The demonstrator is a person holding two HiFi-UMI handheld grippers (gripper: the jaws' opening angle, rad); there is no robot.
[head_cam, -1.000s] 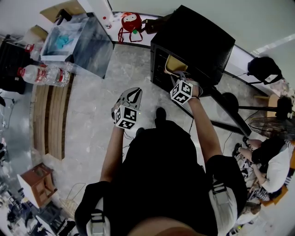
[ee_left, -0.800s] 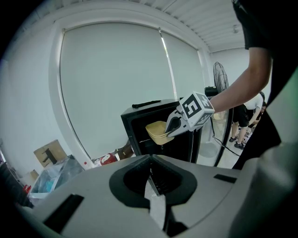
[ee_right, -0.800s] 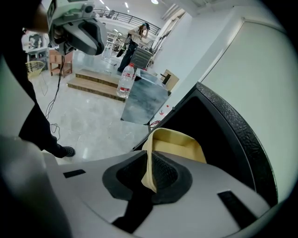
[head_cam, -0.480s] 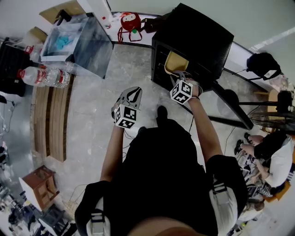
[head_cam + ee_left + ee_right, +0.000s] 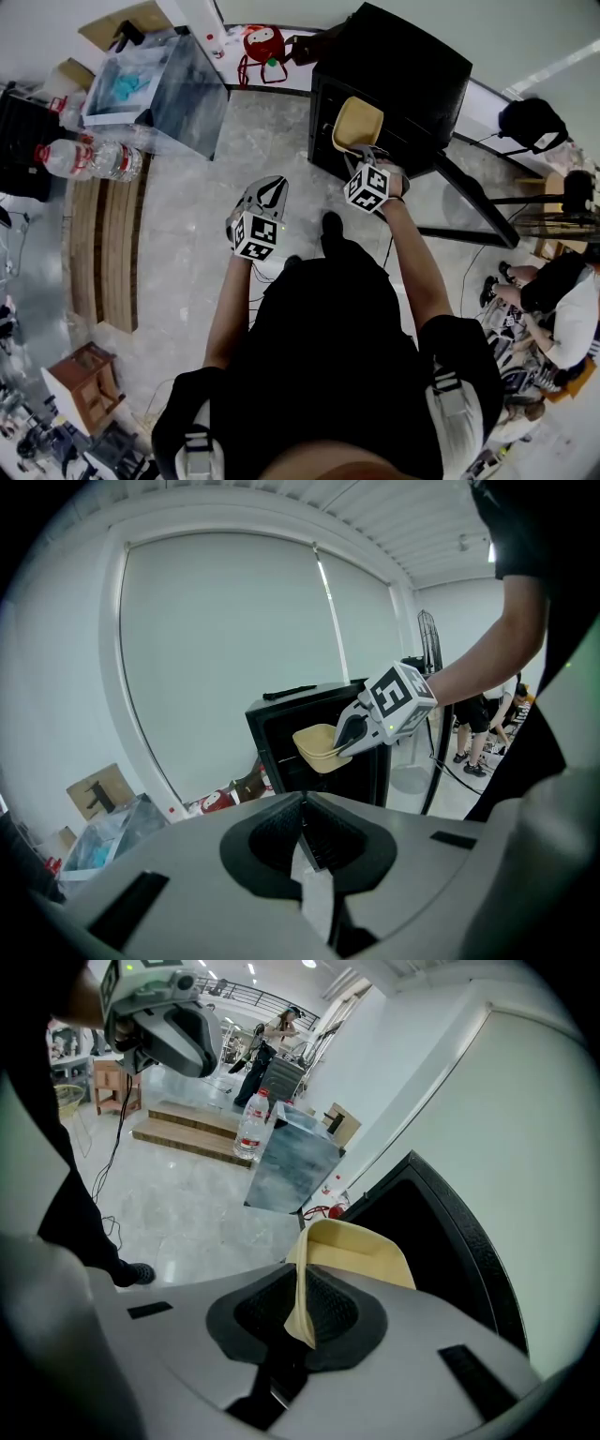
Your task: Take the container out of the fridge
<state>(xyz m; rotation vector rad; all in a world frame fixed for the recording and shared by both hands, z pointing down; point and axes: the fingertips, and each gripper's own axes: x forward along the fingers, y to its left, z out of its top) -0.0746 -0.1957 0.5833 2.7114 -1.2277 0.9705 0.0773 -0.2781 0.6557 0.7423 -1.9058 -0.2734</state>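
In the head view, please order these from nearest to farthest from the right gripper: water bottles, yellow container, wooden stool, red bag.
1. yellow container: held in the right gripper, at the fridge.
2. red bag: up and to the left.
3. water bottles: far left.
4. wooden stool: bottom left corner.

**An open hall fitted out as a test lab**

A small black fridge (image 5: 394, 70) stands straight on the polished stone floor (image 5: 187, 216), and a loose cable (image 5: 111, 1138) trails across it. Round about are a low wooden platform (image 5: 103, 244), big water bottles (image 5: 89, 155), a cardboard box (image 5: 127, 21) and a standing fan (image 5: 427, 639). People (image 5: 558, 314) sit off to one side. A wide white blind (image 5: 234, 658) covers the window wall.
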